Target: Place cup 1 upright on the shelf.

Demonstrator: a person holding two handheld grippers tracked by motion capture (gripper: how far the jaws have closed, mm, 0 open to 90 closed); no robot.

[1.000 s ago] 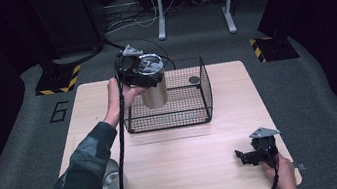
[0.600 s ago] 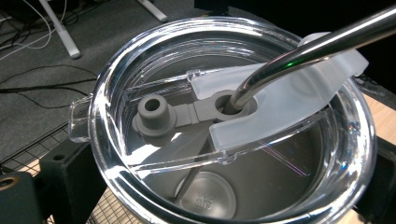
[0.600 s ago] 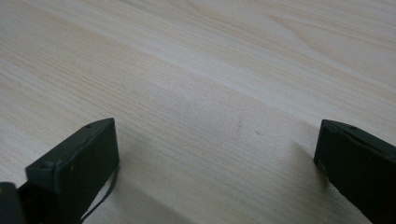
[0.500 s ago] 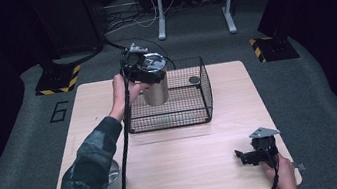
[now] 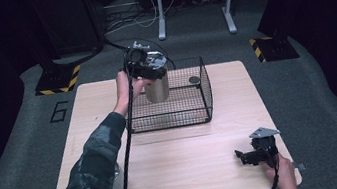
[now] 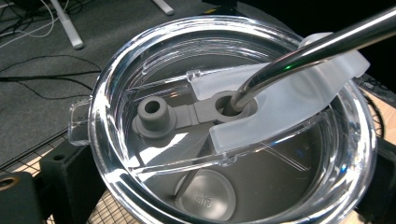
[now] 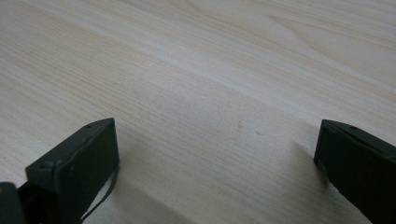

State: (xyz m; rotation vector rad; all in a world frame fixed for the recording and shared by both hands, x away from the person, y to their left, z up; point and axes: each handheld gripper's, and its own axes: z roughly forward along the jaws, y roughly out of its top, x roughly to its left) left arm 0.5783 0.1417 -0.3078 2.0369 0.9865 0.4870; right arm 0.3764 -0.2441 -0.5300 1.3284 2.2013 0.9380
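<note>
Left gripper (image 5: 148,66) clamps steel tumbler (image 5: 156,87) upright, apparently over wire basket (image 5: 193,106) | right gripper (image 5: 249,156) rests wide, idle, on worktop (image 5: 199,145)

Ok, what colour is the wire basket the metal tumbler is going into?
Black, seen best in the high view: the open-topped wire mesh basket around the steel tumbler.

We see the tumbler (image 5: 157,90) in brushed, dull-sheen metal | its lid (image 6: 233,126) clear glossy plastic, with a frosted flap at 2 o'clock | straw (image 6: 322,44) polished metal | basket (image 5: 186,107) thin black wire mesh | desk (image 7: 210,70) pale matt wood grain | jaws matt black | floor (image 5: 329,101) rough grey carpet.
</note>
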